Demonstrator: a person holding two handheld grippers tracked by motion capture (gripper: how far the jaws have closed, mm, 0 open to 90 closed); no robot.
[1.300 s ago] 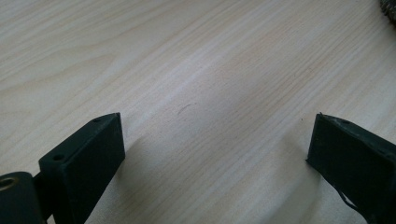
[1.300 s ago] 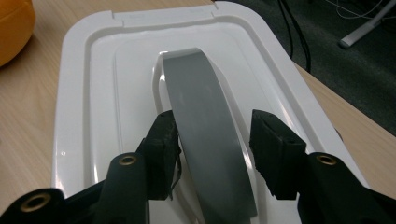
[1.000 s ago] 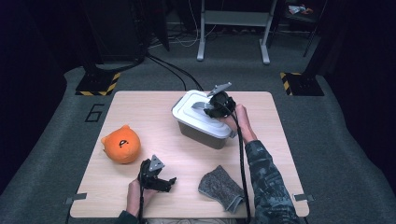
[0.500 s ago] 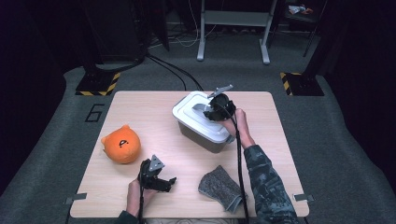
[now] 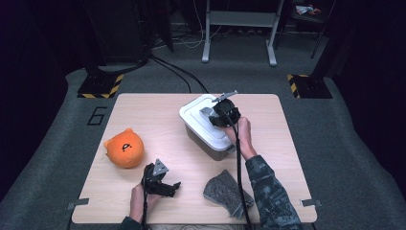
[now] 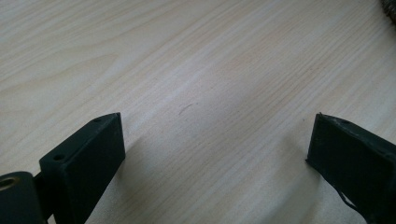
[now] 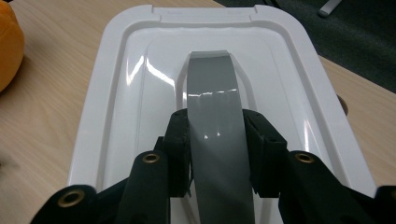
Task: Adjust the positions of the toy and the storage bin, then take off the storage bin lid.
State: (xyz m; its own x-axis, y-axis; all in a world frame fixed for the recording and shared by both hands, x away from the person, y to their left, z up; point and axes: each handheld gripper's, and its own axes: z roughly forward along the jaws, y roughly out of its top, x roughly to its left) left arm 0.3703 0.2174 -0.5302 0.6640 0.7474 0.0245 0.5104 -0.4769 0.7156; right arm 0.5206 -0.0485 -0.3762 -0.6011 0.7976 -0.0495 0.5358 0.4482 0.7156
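Right tongs clamp the grey lid handle; left tongs gape wide (nothing between).

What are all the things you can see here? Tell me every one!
Light wooden table: one, pale wood, middle of the high view.
Grey plastic box: one, grey, far right part of the table.
White plastic lid: one, white, on the box.
Grey strap handle: one, grey, along the middle of the lid.
Round orange plush toy: one, orange with a dark mark, left side of the table.
Grey speckled cloth: one, dark grey, near edge, right of middle.
Number six floor mark: one, black, on the grey floor left of the table.
Left gripper: one, black, open over bare wood near the person.
Right gripper: one, black, shut on the handle.
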